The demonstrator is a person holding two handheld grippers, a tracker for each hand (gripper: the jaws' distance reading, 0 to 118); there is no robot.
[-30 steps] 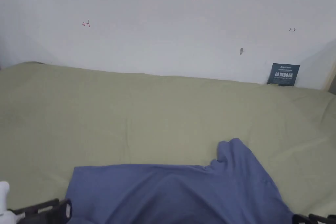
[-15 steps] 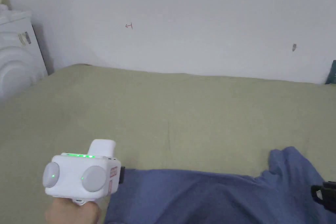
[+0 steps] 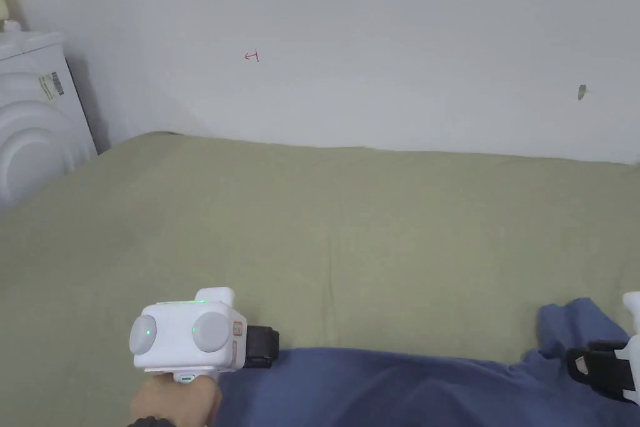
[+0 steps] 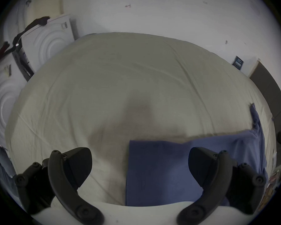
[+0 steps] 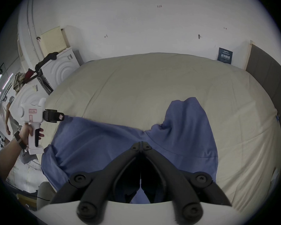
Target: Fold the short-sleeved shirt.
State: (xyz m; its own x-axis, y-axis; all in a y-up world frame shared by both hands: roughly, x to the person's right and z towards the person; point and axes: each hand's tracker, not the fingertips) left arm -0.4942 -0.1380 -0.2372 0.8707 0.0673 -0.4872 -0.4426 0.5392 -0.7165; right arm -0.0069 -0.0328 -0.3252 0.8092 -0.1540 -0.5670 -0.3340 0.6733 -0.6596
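Blue short-sleeved shirt spread along the near edge of a bed covered in a pale green sheet, one sleeve bunched up toward the wall. Left gripper spread wide over the shirt's left corner, gripping nothing. Right gripper pressed together, tips meeting right at the fabric (whether cloth is pinched: cannot tell). White washing machine beside the bed.
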